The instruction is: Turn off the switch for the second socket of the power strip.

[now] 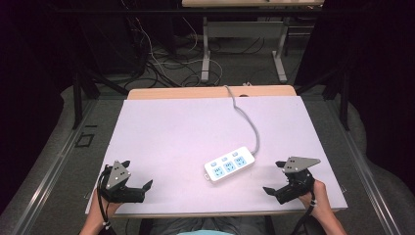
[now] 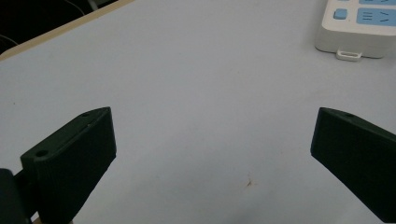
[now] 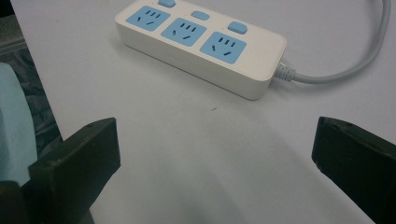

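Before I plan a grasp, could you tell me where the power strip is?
In the high view, the power strip lies flat, right of the table's centre, nearer the right gripper, with its cable running to the far edge.

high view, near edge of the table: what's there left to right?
left gripper → power strip → right gripper. Both grippers' jaws are spread wide with nothing between them. The strip's grey cable runs off its far end toward the back edge of the table.
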A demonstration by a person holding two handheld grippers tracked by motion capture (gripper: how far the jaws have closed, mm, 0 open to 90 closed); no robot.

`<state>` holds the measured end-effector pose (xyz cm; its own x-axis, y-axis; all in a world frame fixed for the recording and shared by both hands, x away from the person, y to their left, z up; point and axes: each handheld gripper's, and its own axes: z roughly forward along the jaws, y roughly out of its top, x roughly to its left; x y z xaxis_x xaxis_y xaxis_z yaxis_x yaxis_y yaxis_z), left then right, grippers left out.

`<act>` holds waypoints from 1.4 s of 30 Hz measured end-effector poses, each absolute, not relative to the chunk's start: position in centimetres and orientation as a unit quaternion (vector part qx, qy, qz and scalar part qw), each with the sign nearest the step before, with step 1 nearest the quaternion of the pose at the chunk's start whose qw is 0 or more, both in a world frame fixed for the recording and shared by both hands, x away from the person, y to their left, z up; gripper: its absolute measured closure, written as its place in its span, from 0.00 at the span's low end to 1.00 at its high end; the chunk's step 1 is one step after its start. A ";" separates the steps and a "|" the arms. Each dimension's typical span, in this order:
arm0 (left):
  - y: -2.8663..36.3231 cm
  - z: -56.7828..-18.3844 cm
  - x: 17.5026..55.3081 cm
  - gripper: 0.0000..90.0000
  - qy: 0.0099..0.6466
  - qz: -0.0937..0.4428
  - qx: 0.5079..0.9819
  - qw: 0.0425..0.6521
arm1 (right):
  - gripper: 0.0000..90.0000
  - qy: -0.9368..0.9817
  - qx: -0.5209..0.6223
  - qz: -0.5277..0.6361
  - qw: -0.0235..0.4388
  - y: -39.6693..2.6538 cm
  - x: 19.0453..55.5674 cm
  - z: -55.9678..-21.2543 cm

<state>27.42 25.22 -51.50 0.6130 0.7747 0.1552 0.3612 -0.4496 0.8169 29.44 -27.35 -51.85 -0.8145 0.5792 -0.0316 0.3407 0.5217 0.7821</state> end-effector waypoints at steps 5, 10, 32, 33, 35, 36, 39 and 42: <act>25.4 -51.5 27.5 0.00 0.359 0.267 0.804 0.391 | 0.00 0.863 0.266 0.406 0.141 -27.3 29.5 -51.8; 25.3 -51.5 27.5 0.00 0.357 0.273 0.803 0.391 | 0.00 0.862 0.265 0.408 0.146 -27.3 29.4 -51.9; 25.4 -51.6 27.6 0.00 0.360 0.270 0.804 0.389 | 0.00 0.857 0.266 0.410 0.164 -26.5 29.7 -51.0; 25.4 -51.6 27.6 0.00 0.359 0.267 0.806 0.388 | 0.00 0.858 0.262 0.410 0.165 -26.4 29.9 -51.0; 25.3 -51.6 27.6 0.00 0.359 0.267 0.806 0.388 | 0.00 0.861 0.261 0.405 0.162 -26.3 29.9 -50.9; 25.3 -51.6 27.6 0.00 0.359 0.267 0.806 0.387 | 0.00 0.859 0.266 0.407 0.161 -26.1 29.9 -50.9; 25.3 -51.6 27.6 0.00 0.359 0.266 0.806 0.389 | 0.00 0.862 0.261 0.403 0.164 -25.9 30.2 -50.7; 25.4 -51.6 27.6 0.00 0.359 0.266 0.806 0.388 | 0.00 0.860 0.262 0.404 0.169 -25.7 30.3 -50.6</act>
